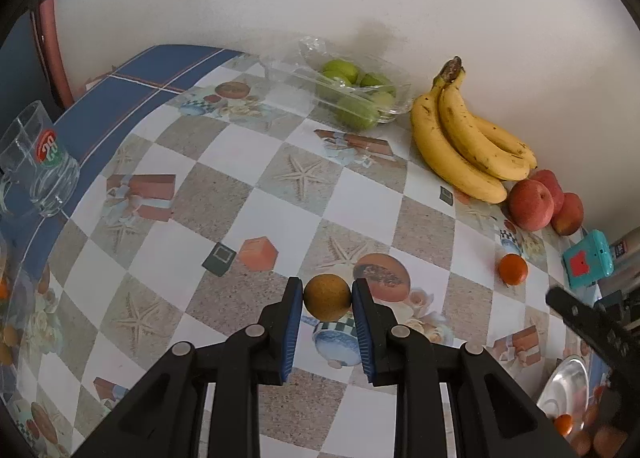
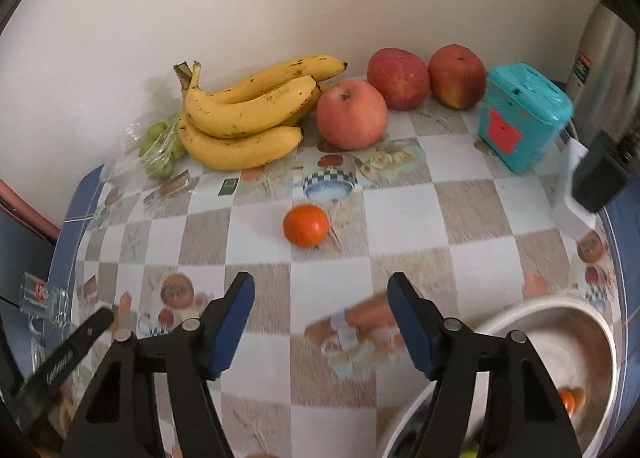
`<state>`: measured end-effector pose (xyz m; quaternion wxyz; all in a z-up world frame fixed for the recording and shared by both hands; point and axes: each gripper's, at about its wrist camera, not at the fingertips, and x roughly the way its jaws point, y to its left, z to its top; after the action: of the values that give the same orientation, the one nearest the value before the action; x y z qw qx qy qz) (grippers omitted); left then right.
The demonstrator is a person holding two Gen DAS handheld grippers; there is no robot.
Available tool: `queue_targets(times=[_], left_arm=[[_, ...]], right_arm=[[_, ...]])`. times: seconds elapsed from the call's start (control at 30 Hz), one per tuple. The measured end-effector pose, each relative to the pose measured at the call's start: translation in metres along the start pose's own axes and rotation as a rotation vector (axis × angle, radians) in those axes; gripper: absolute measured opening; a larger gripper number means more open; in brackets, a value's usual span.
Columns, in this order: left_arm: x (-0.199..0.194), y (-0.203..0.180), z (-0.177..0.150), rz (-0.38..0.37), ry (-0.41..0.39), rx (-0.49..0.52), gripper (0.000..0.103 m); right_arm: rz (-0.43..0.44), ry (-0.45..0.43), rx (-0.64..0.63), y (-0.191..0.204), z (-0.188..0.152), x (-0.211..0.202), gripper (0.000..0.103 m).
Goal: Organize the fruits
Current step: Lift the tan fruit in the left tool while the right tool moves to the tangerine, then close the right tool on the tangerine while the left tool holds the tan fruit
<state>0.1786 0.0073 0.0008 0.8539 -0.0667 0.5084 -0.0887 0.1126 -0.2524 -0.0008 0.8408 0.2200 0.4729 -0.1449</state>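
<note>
Now the left gripper (image 1: 327,300) pinches a small brown fruit (image 1: 327,297); the right gripper (image 2: 321,290) gapes empty. At twelve o'clock beyond it sits a tangerine (image 2: 306,225), probably next for the bowl (image 2: 600,322) at four o'clock.

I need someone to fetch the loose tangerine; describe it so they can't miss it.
Start at the yellow banana bunch by the white wall, then come forward onto the checkered tablecloth. The small round orange tangerine sits there alone, smaller than the red apples.
</note>
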Motion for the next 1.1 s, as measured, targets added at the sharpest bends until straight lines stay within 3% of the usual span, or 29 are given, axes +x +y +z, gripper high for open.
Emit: queue_targets(times=[0.4,1.1], left_arm=[[0.008,-0.001,-0.001,-0.025,0.051,0.002,0.027],[0.017,0.001,-0.001,-0.038,0.078,-0.001,0.027]], right_arm=[[-0.086,0.043,-0.047,0.018,0.025,0.047,0.049],[-0.154,0.082,-0.105,0.037,0.036,0.074,0.035]])
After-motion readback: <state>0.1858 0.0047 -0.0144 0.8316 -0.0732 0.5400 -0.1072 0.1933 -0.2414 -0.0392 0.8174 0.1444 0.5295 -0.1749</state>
